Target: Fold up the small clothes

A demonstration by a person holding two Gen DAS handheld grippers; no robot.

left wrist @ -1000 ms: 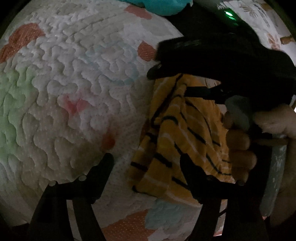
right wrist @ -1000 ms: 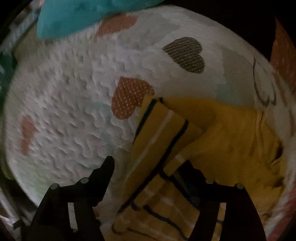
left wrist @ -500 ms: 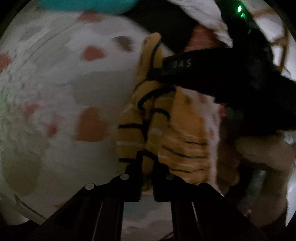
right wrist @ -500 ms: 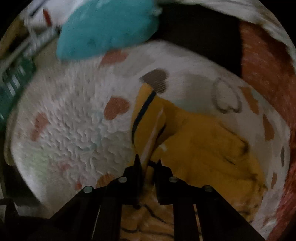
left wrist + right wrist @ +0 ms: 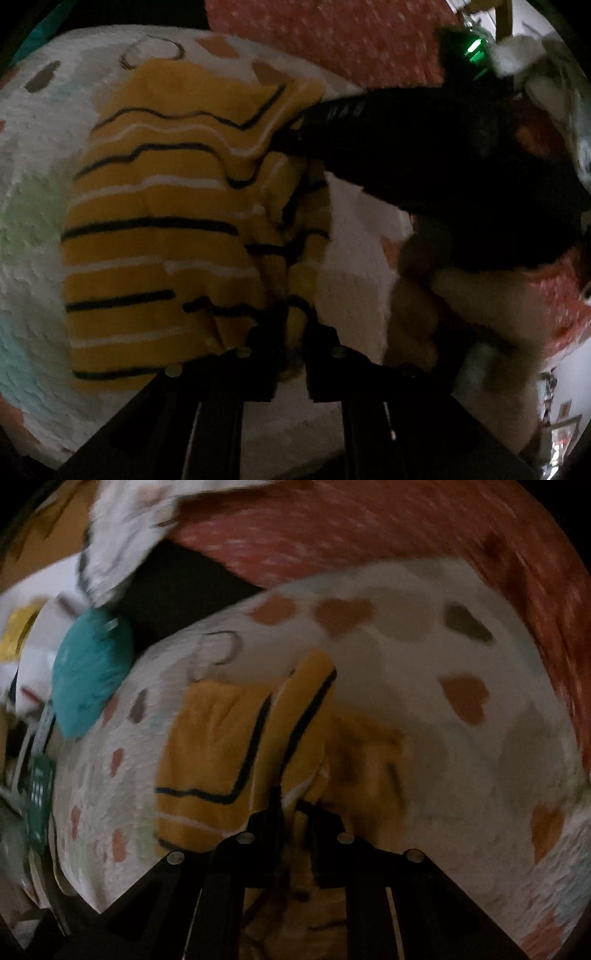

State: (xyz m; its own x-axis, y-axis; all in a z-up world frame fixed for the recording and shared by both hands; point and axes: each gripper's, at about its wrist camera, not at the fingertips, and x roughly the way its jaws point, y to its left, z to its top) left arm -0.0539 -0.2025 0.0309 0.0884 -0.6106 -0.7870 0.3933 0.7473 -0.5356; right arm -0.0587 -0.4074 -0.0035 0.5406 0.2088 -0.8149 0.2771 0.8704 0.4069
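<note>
At the bottom centre of the left wrist view, the left claw (image 5: 295,332) is pinched narrow on an edge of the yellow striped garment (image 5: 159,229). The right claw (image 5: 295,808) likewise clamps its cloth at the lower centre of its own frame. The garment lies on the heart-print quilt (image 5: 424,709), long axis running bottom to top, stripes crosswise. A teal cushion (image 5: 88,675) sits at the upper left.

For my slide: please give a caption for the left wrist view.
Left gripper pinching a yellow striped garment over the quilt.
</note>
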